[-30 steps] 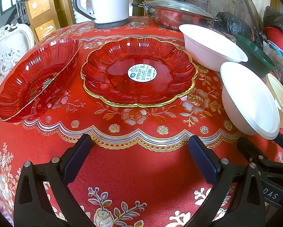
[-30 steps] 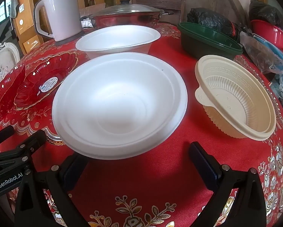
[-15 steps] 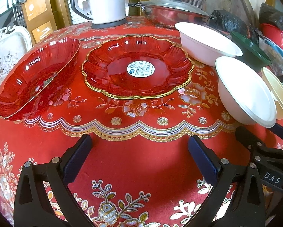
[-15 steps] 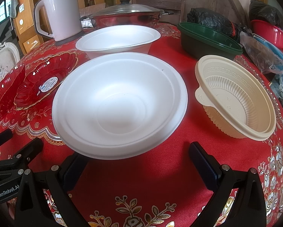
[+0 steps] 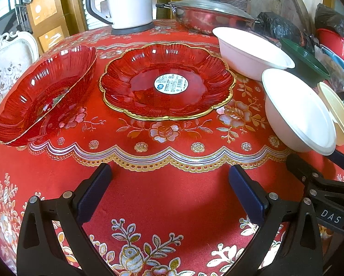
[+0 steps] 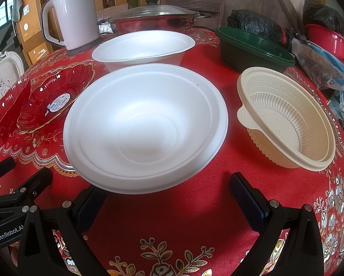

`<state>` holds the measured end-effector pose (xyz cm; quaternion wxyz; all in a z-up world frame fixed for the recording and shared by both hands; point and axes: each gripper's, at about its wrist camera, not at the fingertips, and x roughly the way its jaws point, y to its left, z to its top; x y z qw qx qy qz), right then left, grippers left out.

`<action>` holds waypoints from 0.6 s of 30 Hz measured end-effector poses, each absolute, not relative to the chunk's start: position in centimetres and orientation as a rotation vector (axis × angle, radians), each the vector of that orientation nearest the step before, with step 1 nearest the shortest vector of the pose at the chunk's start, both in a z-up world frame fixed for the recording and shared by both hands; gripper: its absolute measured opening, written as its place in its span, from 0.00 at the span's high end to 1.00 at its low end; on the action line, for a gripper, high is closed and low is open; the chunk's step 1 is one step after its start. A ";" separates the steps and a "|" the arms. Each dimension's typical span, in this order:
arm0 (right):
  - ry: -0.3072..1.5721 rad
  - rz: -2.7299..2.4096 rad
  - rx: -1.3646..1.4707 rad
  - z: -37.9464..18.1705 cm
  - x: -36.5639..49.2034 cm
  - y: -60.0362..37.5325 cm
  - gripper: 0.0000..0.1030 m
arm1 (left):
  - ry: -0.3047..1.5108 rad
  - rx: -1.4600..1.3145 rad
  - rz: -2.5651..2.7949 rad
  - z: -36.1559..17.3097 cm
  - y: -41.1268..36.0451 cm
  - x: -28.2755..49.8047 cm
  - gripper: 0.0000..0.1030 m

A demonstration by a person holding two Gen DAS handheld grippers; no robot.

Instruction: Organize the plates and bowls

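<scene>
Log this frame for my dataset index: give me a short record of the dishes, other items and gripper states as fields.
surface: round table with red tablecloth
red plates: two; stickered plate flat, other red plate beside it
white bowls: near bowl, far bowl, apart
cream bowl: right of near bowl
green bowl
background: kettle, lidded pot
left gripper: open, empty
right gripper: open, empty

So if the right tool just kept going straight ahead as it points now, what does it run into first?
Most likely the near white bowl. The right tool is open, and the bowl's near rim sits just ahead, overlapping the tool's own left finger. Whether the rim already touches that finger is unclear.
</scene>
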<state>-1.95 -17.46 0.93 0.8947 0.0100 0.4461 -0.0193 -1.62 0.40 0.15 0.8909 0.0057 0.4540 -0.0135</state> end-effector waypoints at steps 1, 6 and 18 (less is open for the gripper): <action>0.925 -0.040 0.021 0.9 -2.0 -17.5 0.00 | 0.943 0.012 -0.028 0.2 0.4 -1.6 0.01; 0.925 -0.040 0.021 0.9 -2.0 -17.5 0.00 | 0.943 0.010 -0.026 0.1 0.4 -1.4 0.00; 0.925 -0.040 0.020 0.9 -1.9 -17.4 0.00 | 0.943 0.010 -0.027 0.1 0.4 -1.4 0.01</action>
